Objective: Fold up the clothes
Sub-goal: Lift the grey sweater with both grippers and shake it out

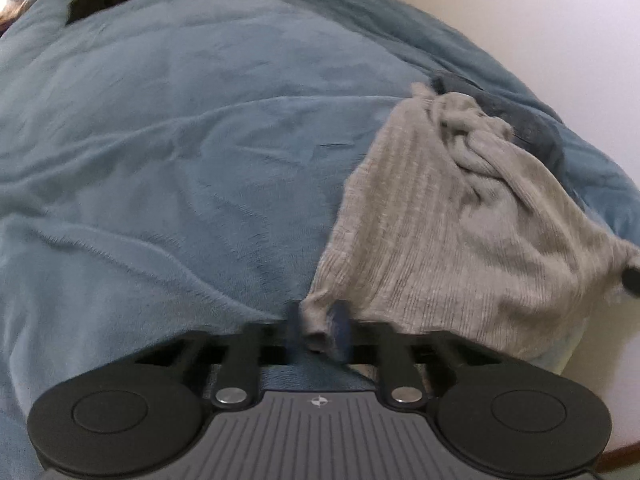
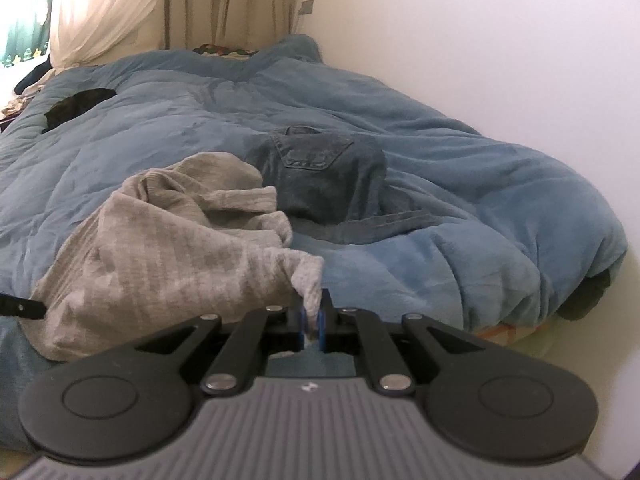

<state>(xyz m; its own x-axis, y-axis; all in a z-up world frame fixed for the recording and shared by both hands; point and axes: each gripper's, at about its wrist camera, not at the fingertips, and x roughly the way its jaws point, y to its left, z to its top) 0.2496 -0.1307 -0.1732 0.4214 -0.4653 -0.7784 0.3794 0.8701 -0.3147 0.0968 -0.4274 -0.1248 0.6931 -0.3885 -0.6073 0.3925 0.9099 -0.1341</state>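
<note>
Two tongs, each clenched on a corner of one grey ribbed garment (image 1: 452, 224).

Item 1: left tongs (image 1: 320, 330). Blue pads pinch a rolled grey corner; the jaws stand close together with cloth between them.

Item 2: right tongs (image 2: 313, 320). Jaws nearly together, a small peak of the same grey cloth caught between the blue pads. In the left view its dark tip shows at the far right edge of the fabric.

Item 3: grey ribbed garment. Near edge stretched between the two grips, low over the bed; far part bunched in loose folds and resting against the denim piece. Not flat, not squared.

Item 4: denim piece (image 2: 320, 172), back pocket uppermost, lying crumpled on the blue duvet (image 1: 180, 140) just behind the grey garment, partly overlapped by it.

Item 5: blue duvet, rumpled, covering the bed; white wall (image 2: 480, 40) alongside, curtains (image 2: 120, 4) at the head end.

Handling note, as judgement: the scene fits either spreading the grey garment out or carrying its held edge over for a fold; the bunched far part does not settle which. Either way, keep both grips firm and level, hold the edge between them taut without tugging the knit out of shape, and see that the far bunch comes free of the denim rather than dragging it along.
</note>
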